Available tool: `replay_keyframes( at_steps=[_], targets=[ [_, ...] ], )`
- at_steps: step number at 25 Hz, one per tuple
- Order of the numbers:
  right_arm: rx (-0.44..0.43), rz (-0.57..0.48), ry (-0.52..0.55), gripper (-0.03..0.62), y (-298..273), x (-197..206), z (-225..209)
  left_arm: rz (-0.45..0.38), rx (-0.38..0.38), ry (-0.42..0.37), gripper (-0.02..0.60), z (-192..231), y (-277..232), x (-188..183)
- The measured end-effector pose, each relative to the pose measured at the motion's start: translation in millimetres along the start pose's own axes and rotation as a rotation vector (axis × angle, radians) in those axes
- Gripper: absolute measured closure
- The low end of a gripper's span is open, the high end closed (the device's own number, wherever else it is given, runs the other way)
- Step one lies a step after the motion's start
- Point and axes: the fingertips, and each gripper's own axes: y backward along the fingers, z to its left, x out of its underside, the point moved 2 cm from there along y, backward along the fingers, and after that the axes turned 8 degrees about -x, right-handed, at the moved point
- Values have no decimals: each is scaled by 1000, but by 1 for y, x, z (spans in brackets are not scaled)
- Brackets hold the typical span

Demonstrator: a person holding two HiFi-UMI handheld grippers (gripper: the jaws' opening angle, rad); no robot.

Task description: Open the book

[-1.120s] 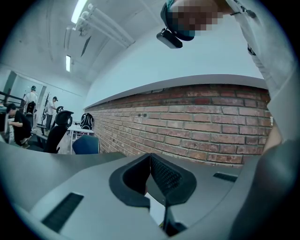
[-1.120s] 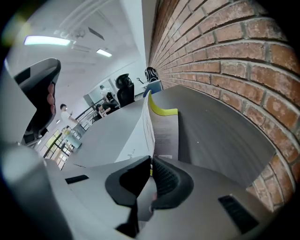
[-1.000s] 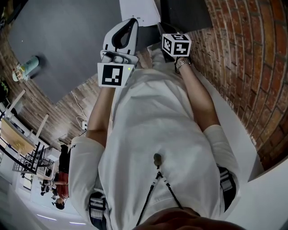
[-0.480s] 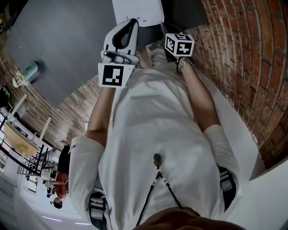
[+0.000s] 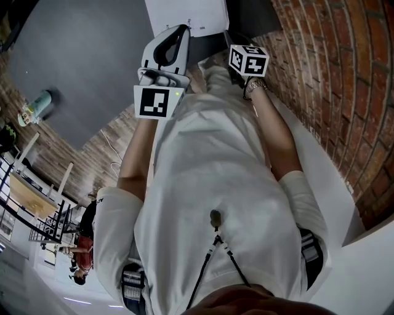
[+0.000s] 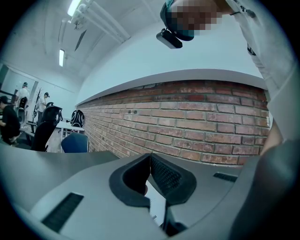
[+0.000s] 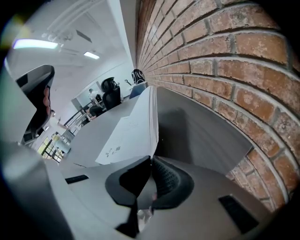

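Observation:
A closed white book (image 5: 184, 13) lies on the dark grey table (image 5: 80, 55) at the top of the head view. In the right gripper view the book (image 7: 125, 125) stretches away from me, its page edge facing the brick wall. My right gripper (image 7: 151, 158) is shut, its tips right at the book's near corner; I cannot tell whether they touch it. In the head view only its marker cube (image 5: 249, 60) shows. My left gripper (image 5: 182, 29) is shut and empty, pointing at the book's near edge. In its own view the left gripper (image 6: 150, 154) faces the wall.
A brick wall (image 5: 332, 80) runs along the right side of the table, with a white ledge (image 5: 320, 178) below it. A teal bottle (image 5: 38, 101) stands at the table's far left. Chairs and people (image 6: 14, 117) are far off in the room.
The right gripper's marker cube has shifted a little right and toward the book. The book sits further left in the head view. The left gripper holds almost the same place in the picture.

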Motion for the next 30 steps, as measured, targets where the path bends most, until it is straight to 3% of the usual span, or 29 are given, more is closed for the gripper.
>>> replay_keyframes(
  at_steps=[30],
  targets=[
    [124,43,-64,551,11,6,-83,14,-16,4,558,-10,-25,7]
  ],
)
